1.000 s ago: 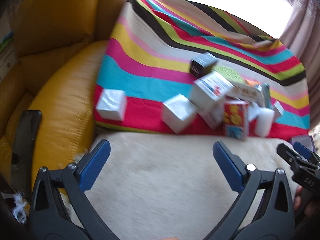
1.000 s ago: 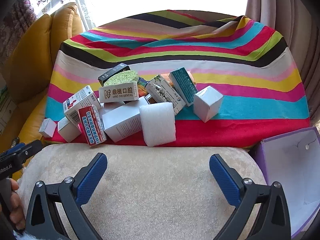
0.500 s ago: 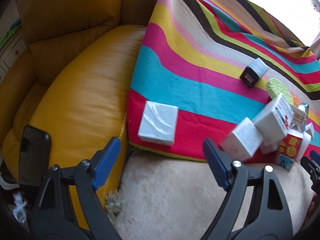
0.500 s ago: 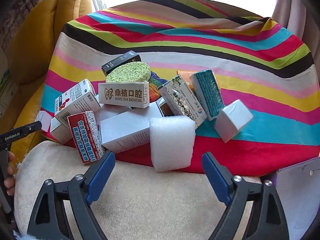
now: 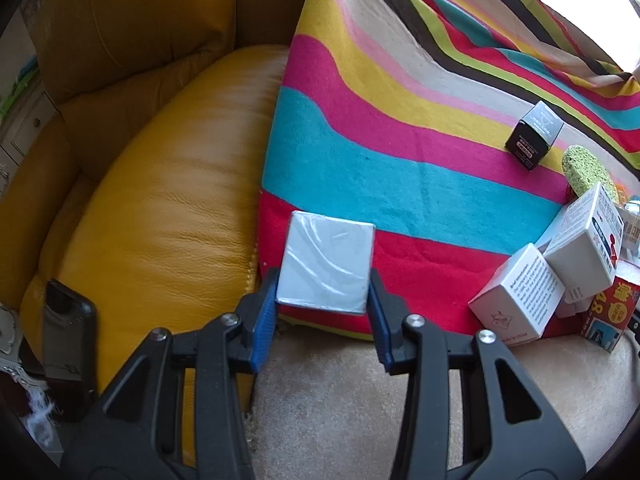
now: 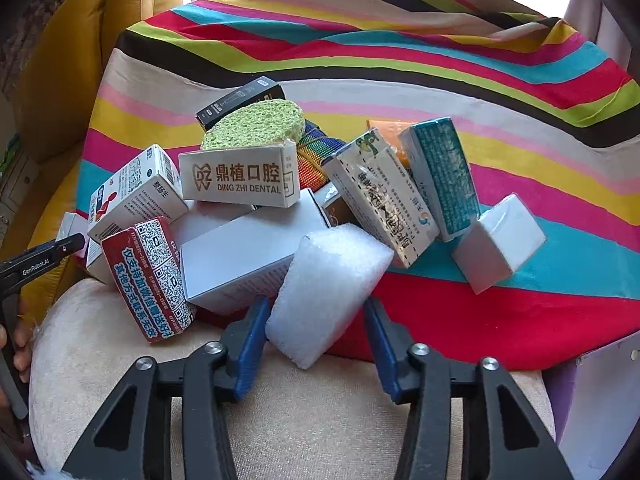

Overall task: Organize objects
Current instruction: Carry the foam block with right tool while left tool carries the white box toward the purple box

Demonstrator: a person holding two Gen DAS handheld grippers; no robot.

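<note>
The boxes and blocks to be organized lie on a striped blanket (image 5: 400,152), and the left-hand one is a white wrapped box (image 5: 326,266) set apart at the blanket's near corner, about 6 o'clock in the left wrist view. The left gripper (image 5: 323,308) has its blue pads against both sides of this box, so it looks clenched on it, most likely because a stray piece away from the heap is the easiest to lift first. The box has flat faces, sharp corners and a glossy film with slight wrinkles, so I judge the pads hold it squarely but could slide on the film. Beside it at 9 o'clock is the yellow leather seat (image 5: 160,220), smooth and rounded, with a dark phone-like slab (image 5: 66,332) at its edge.

In the right wrist view the heap sits from 9 to 3 o'clock: a red carton (image 6: 150,280) leaning on its end, a dental box (image 6: 240,178) lying on plain white cartons, a green sponge (image 6: 256,124) of coarse porous texture above it, then a teal box (image 6: 444,176) propped at a tilt. At 6 o'clock the white foam block (image 6: 328,292) rests against the pile. The right gripper (image 6: 316,336) straddles it; the left pad seems to touch, the right stands just off, so the tongs read as not yet clamped. Foam is soft and will likely compress under a squeeze. A purple bin (image 6: 600,392) waits at 4 o'clock
</note>
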